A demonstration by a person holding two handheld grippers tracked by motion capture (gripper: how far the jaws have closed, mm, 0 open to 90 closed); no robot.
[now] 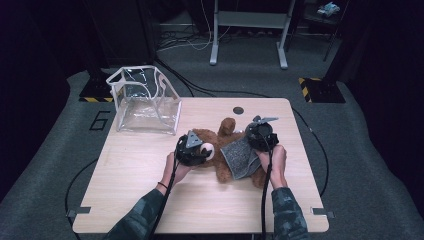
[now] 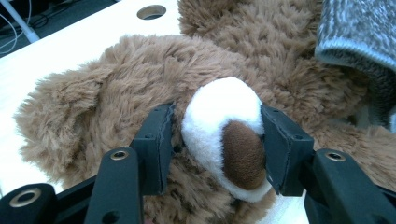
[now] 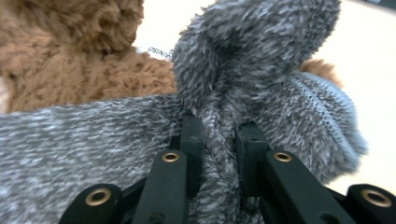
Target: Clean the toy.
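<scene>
Teddy bear (image 1: pixel 220 150) lies mid-table (image 1: pixel 150 200), right of the clear bag (image 1: pixel 145 102), in the high view. Left gripper (image 2: pixel 217 140) in its own view clamps the bear's white muzzle (image 2: pixel 215 112). Right gripper (image 3: pixel 219 140) in its own view pinches grey knitted cloth (image 3: pixel 93 140) draped over the bear.

Teddy bear (image 2: pixel 116 93): shaggy brown plush; muzzle (image 2: pixel 219 116) between the left gripper (image 2: pixel 217 149) jaws, short white pile. Grey cloth (image 3: pixel 224 84) in the right gripper (image 3: pixel 219 140): fuzzy marled knit. Jaws matt black plastic. Bench (image 1: pixel 150 170): smooth pale wood.
</scene>
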